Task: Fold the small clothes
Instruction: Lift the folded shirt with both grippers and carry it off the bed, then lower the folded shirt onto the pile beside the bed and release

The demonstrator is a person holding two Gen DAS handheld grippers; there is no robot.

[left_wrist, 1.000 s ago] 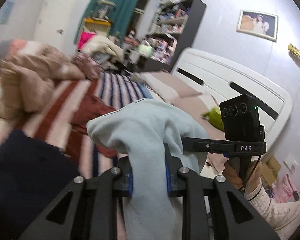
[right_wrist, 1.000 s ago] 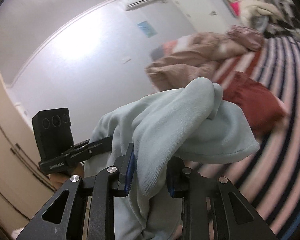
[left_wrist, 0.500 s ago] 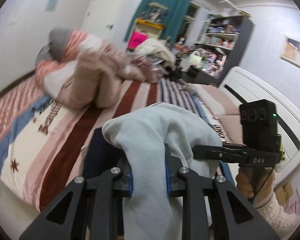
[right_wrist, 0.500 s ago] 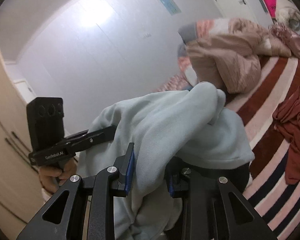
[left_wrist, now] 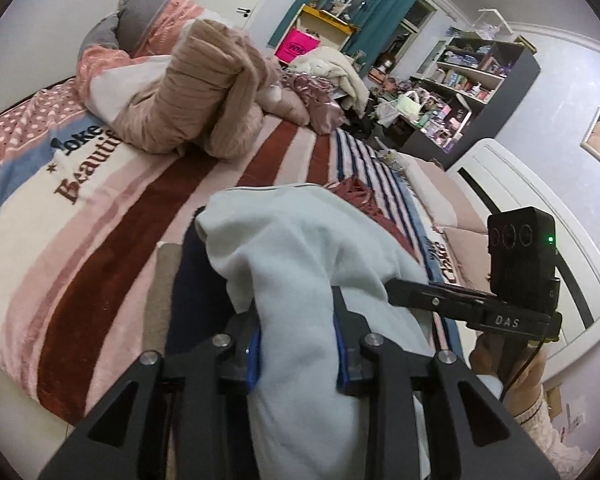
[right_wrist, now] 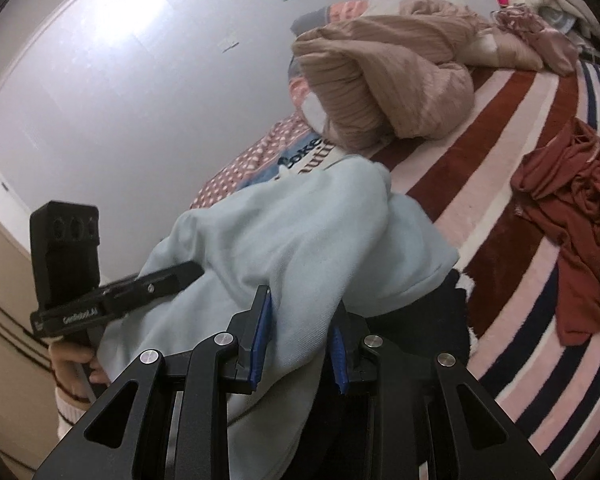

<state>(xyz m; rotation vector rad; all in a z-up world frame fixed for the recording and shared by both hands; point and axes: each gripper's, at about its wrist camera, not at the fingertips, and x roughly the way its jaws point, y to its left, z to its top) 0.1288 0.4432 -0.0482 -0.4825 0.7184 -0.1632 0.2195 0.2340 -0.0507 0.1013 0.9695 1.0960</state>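
Both views came from fisheye cameras mounted just behind each tool, looking forward and downward along its fingers. In the left wrist view we looked past the left tool [left_wrist: 296, 344] across the striped bed [left_wrist: 100, 248] toward the teal curtain [left_wrist: 364, 4] and the dark bookshelf [left_wrist: 484, 80], with the right tool [left_wrist: 400, 292] at the right edge. In the right wrist view we faced the plain wall [right_wrist: 120, 80] beyond the right tool [right_wrist: 300, 340], the left tool [right_wrist: 188, 276] entering from the left. Both cameras sat very close to the pale blue garment [left_wrist: 300, 264], which filled each foreground. We found shared the bed, the beige bundle [right_wrist: 384, 80], and the rust-red cloth [right_wrist: 572, 240].
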